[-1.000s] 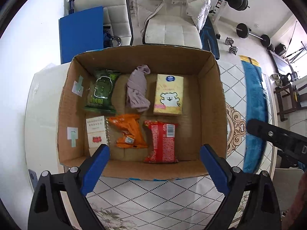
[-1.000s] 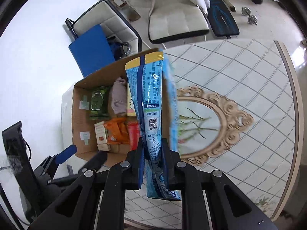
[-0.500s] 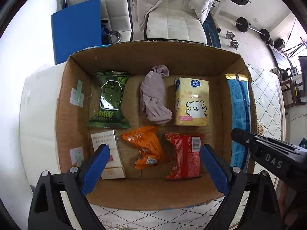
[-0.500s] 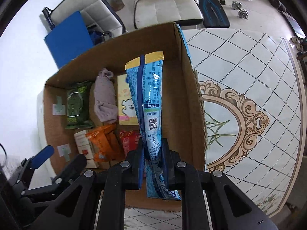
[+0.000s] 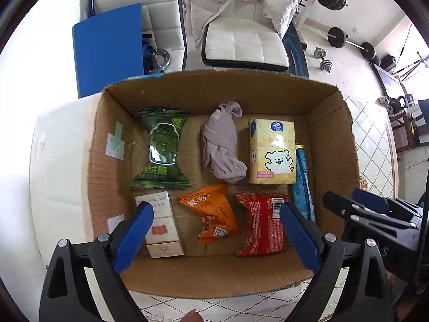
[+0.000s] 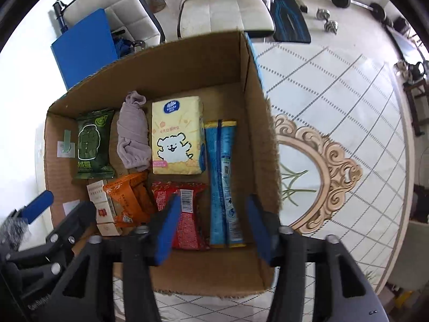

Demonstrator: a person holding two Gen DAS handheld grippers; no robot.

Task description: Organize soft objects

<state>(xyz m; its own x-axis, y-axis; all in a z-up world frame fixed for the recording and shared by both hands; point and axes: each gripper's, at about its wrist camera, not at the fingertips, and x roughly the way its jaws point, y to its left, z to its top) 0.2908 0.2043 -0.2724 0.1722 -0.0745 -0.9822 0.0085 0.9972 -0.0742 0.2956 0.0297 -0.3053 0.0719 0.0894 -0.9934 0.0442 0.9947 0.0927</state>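
Observation:
An open cardboard box point(image 5: 219, 91) point(image 6: 187, 61) holds a green packet point(image 5: 161, 150) point(image 6: 92, 145), a grey rolled cloth point(image 5: 224, 142) point(image 6: 134, 134), a yellow tissue pack point(image 5: 272, 151) point(image 6: 175, 136), a white carton point(image 5: 161, 225), an orange packet point(image 5: 211, 214) point(image 6: 128, 198) and a red packet point(image 5: 261, 222) point(image 6: 185, 214). A long blue packet point(image 6: 224, 182) point(image 5: 303, 182) lies flat along the box's right wall. My right gripper point(image 6: 214, 230) is open and empty above the blue packet's near end. My left gripper point(image 5: 214, 238) is open and empty over the box's front.
The box sits on a patterned tabletop point(image 6: 335, 107) with a gold ornament. Behind it stand a white chair with a puffy jacket point(image 5: 241, 26), a blue panel point(image 5: 107, 48) and dumbbells point(image 5: 348, 43) on the floor.
My right gripper carried the blue packet over the box, lowered it beside the tissue pack and opened, letting it go. My left gripper moved closer over the box.

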